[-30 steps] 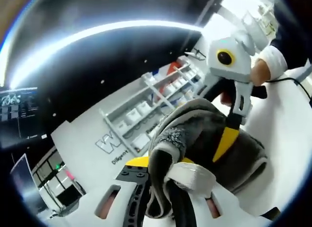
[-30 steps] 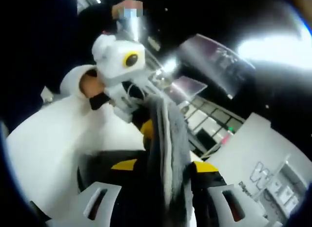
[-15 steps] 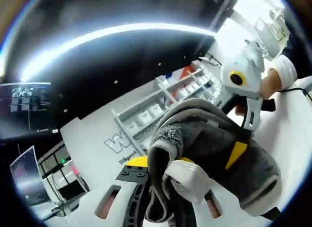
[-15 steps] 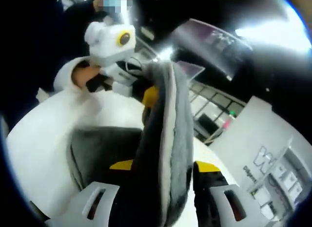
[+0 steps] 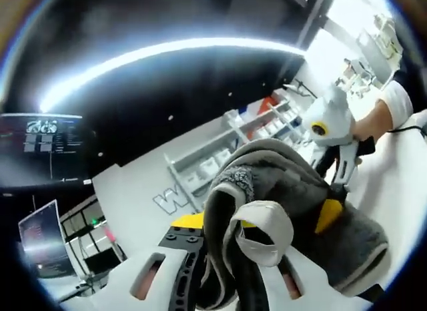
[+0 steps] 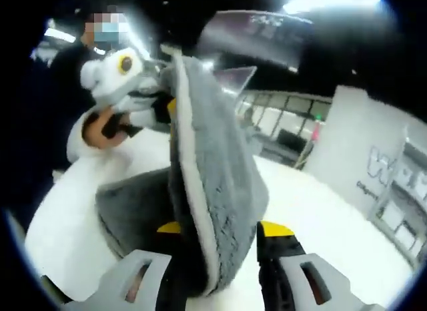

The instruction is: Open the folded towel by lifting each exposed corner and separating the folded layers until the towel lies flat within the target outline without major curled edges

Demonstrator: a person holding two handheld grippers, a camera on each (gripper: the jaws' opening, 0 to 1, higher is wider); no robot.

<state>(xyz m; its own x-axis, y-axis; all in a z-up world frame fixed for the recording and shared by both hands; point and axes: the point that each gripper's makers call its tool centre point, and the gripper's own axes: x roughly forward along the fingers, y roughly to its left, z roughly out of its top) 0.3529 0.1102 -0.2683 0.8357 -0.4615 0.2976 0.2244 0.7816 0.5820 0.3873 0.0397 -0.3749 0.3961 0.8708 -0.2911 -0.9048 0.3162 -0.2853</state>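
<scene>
Towel [image 6: 213,191] hides shelving [image 5: 220,151] partly.

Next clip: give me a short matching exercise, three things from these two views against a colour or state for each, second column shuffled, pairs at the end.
Column one:
1. towel
2. table
3. left gripper

Column two:
A. white, bare surface
B. shut on a white-hemmed corner
C. grey, stretched between both grippers

Pairs: 1-C, 2-A, 3-B. The right gripper also pinches the towel.
</scene>
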